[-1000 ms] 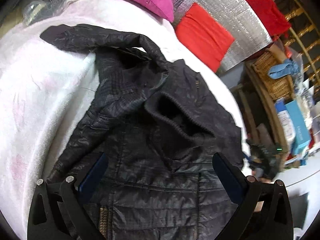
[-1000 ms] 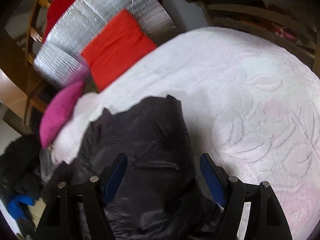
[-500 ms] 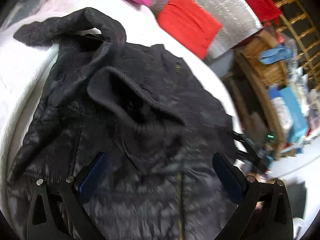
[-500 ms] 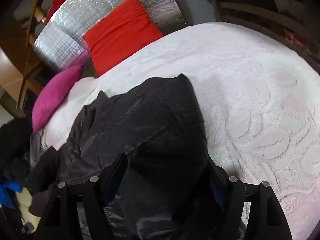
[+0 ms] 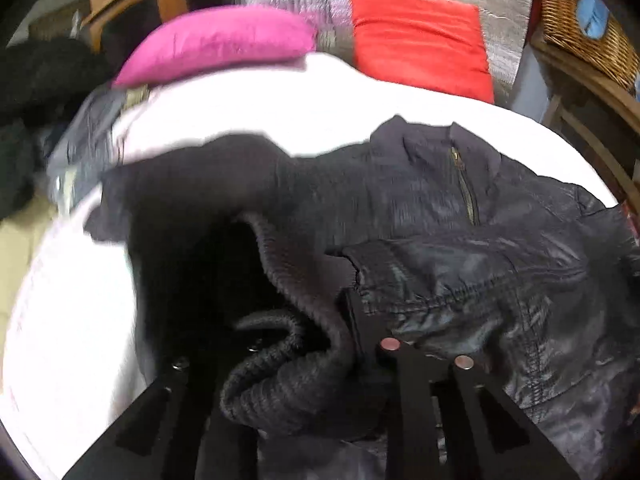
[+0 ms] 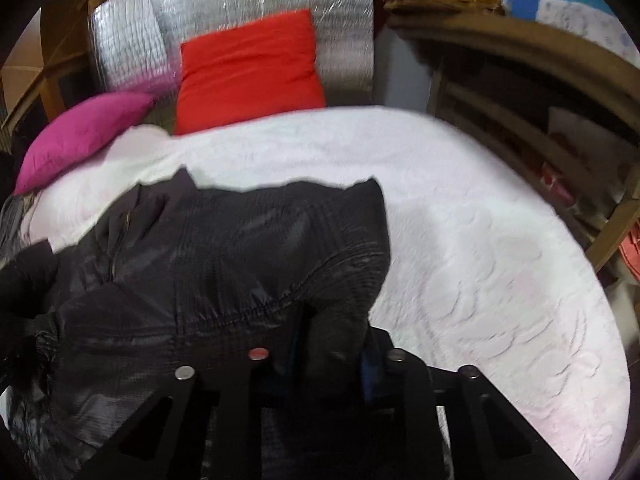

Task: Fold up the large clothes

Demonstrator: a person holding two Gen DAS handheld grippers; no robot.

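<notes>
Garment: we find the black jacket spread on the white bed, collar and zip toward the pillows, hem toward us.
Left claw: its jaws are closing with the ribbed knit cuff bunched between them; the fabric looks pinched.
Right claw: its jaws are closing as well, a fold of the jacket's dark fabric caught between the blue pads.
Key relation: the jacket runs away from both claws toward the red cushion and pink pillow; each claw holds a near edge, left side and right side respectively. We judge a fold would carry those edges along that long axis, toward the collar.
Nearer hand: neither clearly; both sit at the near end.
Hidden or unclear: the left claw's fingertips are buried under knit; motion blur smears the left sleeve; the jacket's near hem is cut off below both views; we cannot tell how many layers each claw has caught.
</notes>
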